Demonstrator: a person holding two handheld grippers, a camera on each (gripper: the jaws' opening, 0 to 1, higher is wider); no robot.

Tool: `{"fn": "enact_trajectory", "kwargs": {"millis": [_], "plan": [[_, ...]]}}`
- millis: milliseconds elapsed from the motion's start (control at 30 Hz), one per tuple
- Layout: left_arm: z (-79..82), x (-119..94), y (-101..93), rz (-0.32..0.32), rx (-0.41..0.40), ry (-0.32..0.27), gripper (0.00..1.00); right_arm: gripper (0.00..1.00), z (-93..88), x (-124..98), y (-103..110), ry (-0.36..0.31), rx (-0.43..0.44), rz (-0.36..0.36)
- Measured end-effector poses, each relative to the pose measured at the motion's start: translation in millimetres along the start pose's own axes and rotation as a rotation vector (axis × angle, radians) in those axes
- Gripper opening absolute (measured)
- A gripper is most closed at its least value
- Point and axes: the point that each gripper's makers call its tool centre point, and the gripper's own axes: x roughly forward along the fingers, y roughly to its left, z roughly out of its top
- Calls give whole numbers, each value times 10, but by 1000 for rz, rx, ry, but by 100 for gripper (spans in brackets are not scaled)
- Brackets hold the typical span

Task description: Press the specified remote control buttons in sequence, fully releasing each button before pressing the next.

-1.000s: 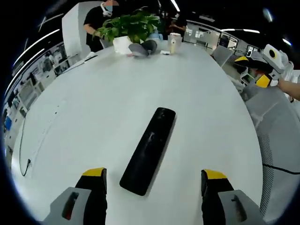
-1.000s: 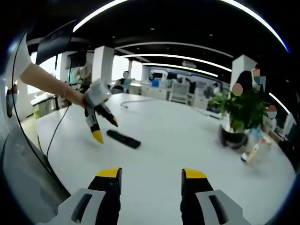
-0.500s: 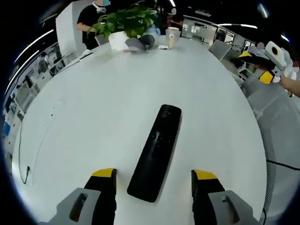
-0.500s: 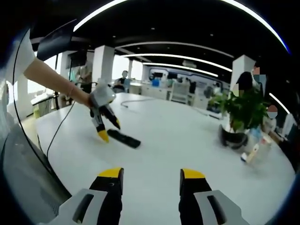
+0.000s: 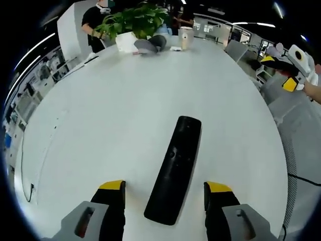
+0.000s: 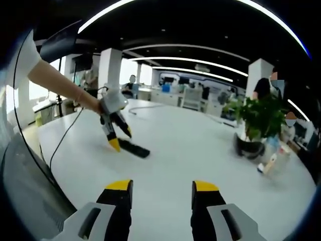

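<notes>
An open office is seen around a large white table point(image 5: 115, 115). At its far edge a potted plant point(image 5: 133, 20), a cup point(image 5: 186, 37) and a grey object stand well apart from the black remote point(image 5: 175, 168), with bare tabletop between. The remote lies near the table's near edge. The left gripper point(image 5: 163, 193) is held with jaws wide apart, one tip either side of the remote's near end, gripping nothing. The right gripper point(image 6: 161, 193) is held open over the table, empty.
</notes>
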Motion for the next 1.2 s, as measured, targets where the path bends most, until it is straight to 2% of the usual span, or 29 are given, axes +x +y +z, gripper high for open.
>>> {"fn": "enact_trajectory", "kwargs": {"millis": [67,200,367,467,533,867,1200], "plan": [[2,-2,0,2,-2,-3,63,44,-5,1,5,3,-2,2],[9,-6,-1,4,-2,-5,51,44,-8,5,15,6,-8,5],[16,0,-45,-7,23,-2,45,44,-7,5,12,7,-8,5],[23,6,-74,-16,45,3,36,44,-8,4,7,8,-7,3],[26,11,-94,-22,77,9,26,43,-8,4,3,8,-7,3],[24,0,-97,-20,88,4,25,43,-13,3,-2,12,-10,0],[3,-16,-181,-26,85,-1,23,42,-25,4,11,18,-16,4]]}}
